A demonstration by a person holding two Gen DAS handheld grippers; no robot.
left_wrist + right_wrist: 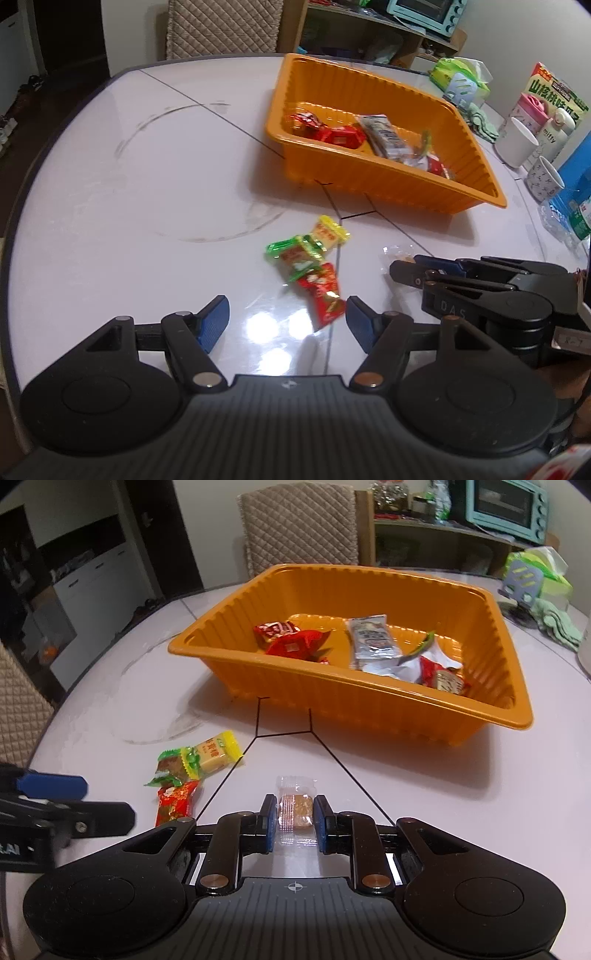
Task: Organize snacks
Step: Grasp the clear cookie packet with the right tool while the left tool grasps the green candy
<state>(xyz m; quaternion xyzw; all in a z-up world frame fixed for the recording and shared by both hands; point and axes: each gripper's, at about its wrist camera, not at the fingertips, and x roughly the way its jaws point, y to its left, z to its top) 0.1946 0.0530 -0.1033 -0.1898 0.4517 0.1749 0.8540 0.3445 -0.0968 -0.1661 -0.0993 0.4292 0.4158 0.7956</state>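
Note:
An orange tray (369, 184) (295, 686) on the white table holds several wrapped snacks. Three loose snacks lie in front of it: a yellow one (330, 232) (216, 755), a green one (293, 256) (168, 766) and a red one (323, 295) (175, 801). My left gripper (287, 317) is open, just before the red snack. My right gripper (295, 814) (402, 271) is closed on a clear-wrapped brown candy (297, 808) lying on the table.
At the right edge stand a white cup (515, 142), a patterned mug (545, 181), a bottle (556, 131), a snack box (557, 92) and a blue box (576, 173). A tissue pack (535, 572) and green cloth (557, 622) lie behind the tray. A quilted chair (299, 528) stands beyond the table.

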